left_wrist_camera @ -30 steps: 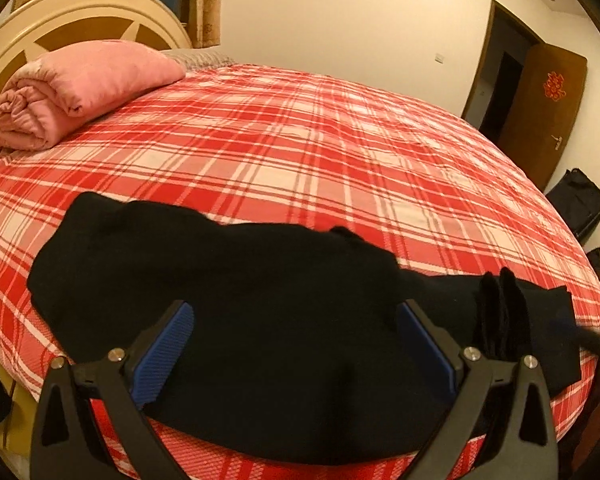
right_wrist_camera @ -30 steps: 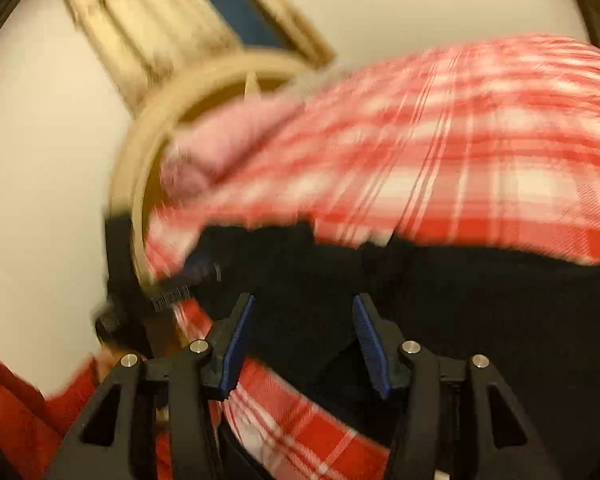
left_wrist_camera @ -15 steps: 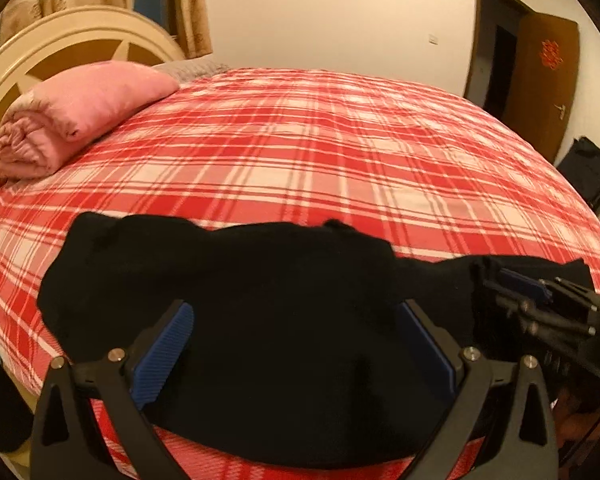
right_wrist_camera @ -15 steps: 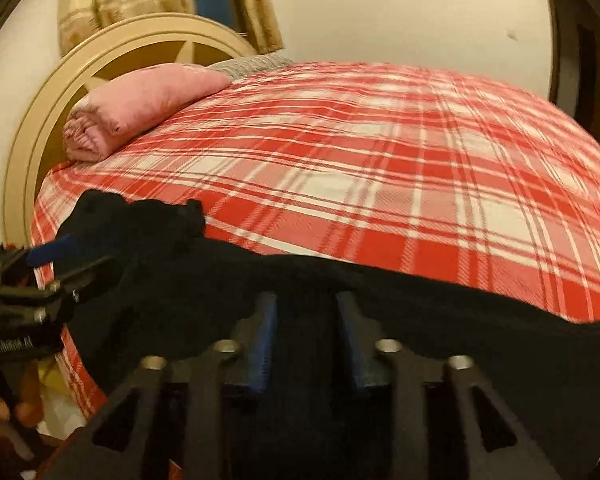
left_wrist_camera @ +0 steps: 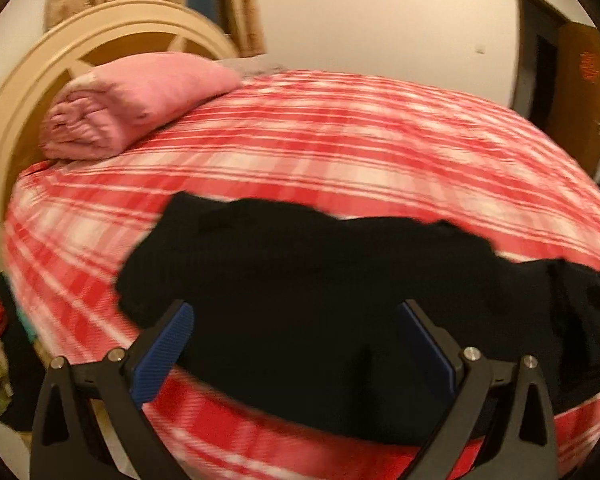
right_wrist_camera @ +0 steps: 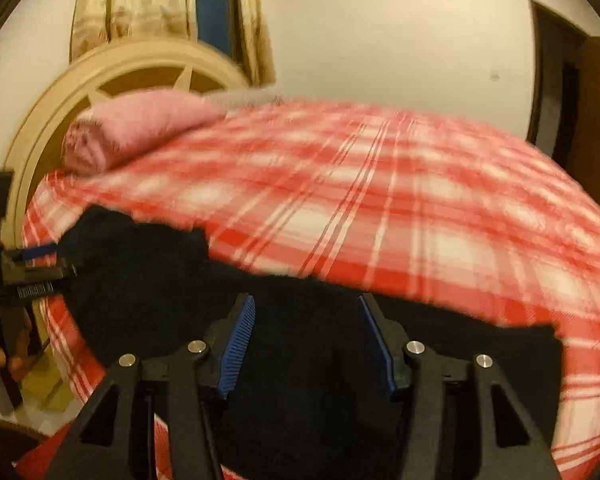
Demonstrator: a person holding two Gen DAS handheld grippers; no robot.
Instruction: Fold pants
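No legible text, brand or number in either view. A red ornament [left_wrist_camera: 589, 65] sits on the brown wooden door [left_wrist_camera: 580, 92] at about 2 o'clock in the left wrist view, too blurred to read as characters. In the right wrist view, a small white printed label [right_wrist_camera: 34, 291] on the black gripper body at 9 o'clock is likewise unreadable.

Black pants [left_wrist_camera: 324, 280]; red-white plaid bedsheet [left_wrist_camera: 340, 152]; pink blanket [left_wrist_camera: 140, 96].

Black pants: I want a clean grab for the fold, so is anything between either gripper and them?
Nothing visible. The black pants lie directly ahead of the open left gripper and the right gripper, whose jaws are opening.
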